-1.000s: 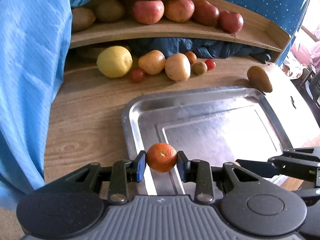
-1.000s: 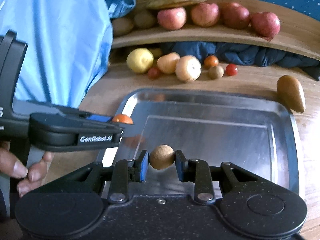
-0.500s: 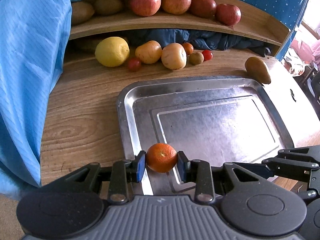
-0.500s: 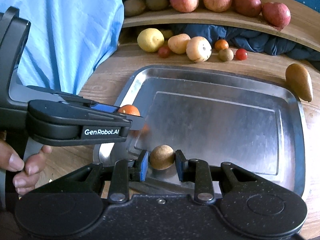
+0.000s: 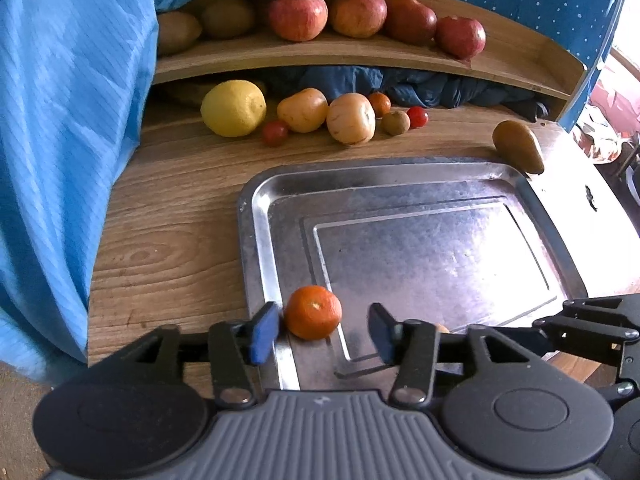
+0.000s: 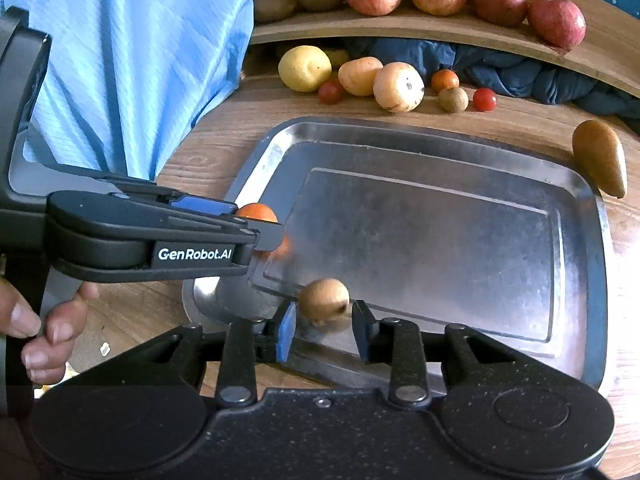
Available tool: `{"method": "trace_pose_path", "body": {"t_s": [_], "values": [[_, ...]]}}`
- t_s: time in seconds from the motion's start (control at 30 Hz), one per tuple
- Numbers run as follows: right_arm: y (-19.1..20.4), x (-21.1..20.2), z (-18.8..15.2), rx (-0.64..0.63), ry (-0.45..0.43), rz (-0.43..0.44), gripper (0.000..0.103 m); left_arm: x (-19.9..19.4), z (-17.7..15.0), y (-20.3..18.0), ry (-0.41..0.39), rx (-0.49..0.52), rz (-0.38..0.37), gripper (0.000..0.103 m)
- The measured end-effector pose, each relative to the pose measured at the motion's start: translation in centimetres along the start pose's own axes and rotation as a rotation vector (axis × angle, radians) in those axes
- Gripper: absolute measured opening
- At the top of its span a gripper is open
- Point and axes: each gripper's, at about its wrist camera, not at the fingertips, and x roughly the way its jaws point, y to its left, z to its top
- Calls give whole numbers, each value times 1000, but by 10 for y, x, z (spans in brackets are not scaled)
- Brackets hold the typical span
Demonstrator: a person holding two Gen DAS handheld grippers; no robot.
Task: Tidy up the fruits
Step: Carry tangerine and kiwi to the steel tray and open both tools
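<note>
A small orange tangerine (image 5: 313, 312) rests in the near left corner of the steel tray (image 5: 256, 208). My left gripper (image 5: 322, 334) is opening around it; the blue left pad is still beside the fruit and the right pad stands well clear. In the right wrist view a small brown round fruit (image 6: 324, 300), blurred, sits on the tray (image 6: 592, 240) near its front edge. My right gripper (image 6: 323, 330) is opening, with a narrow gap on each side of the fruit. The left gripper (image 6: 264, 236) and the tangerine (image 6: 256, 213) show at the left of that view.
Behind the tray lie a lemon (image 5: 233, 108), two pale fruits (image 5: 351, 118), cherry tomatoes (image 5: 275, 133) and a brown pear (image 5: 518, 152). Apples (image 5: 298, 18) line the wooden shelf above. A person's blue garment (image 5: 60, 140) fills the left; a hand (image 6: 44, 328) holds the left gripper.
Both grippers have opened: the left let go of the tangerine and the right let go of the brown fruit, which both now lie on the tray.
</note>
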Motion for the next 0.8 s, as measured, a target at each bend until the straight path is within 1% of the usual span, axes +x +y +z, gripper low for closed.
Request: {"method": "trace_pose_path", "body": {"t_s": [0.03, 0.1, 0.17, 0.23, 0.27, 0.33, 0.4, 0.6, 0.8], "values": [[0, -1, -1, -1, -3, 1, 43, -1, -1, 0, -3, -4, 8, 65], [-2, -5, -2, -3, -10, 2, 47, -5, -3, 2, -11, -18, 19, 66], [-3, -11, -4, -2, -20, 3, 52, -10, -4, 3, -21, -26, 32, 70], [-5, -16, -6, 2, -29, 4, 59, -17, -7, 3, -33, -28, 47, 80], [-6, -19, -7, 5, -34, 5, 61, -20, -9, 3, -37, -26, 53, 83], [-7, -24, -10, 9, -42, 9, 71, -26, -12, 1, -47, -19, 75, 91], [-9, -28, -14, 14, -49, 13, 77, -32, -16, 0, -47, -6, 87, 96], [-14, -39, -30, 33, -56, 9, 95, -48, -32, -4, -18, 53, 129, 100], [-19, -45, -44, 62, -41, -26, 97, -56, -47, -13, 33, 113, 157, 102]]}}
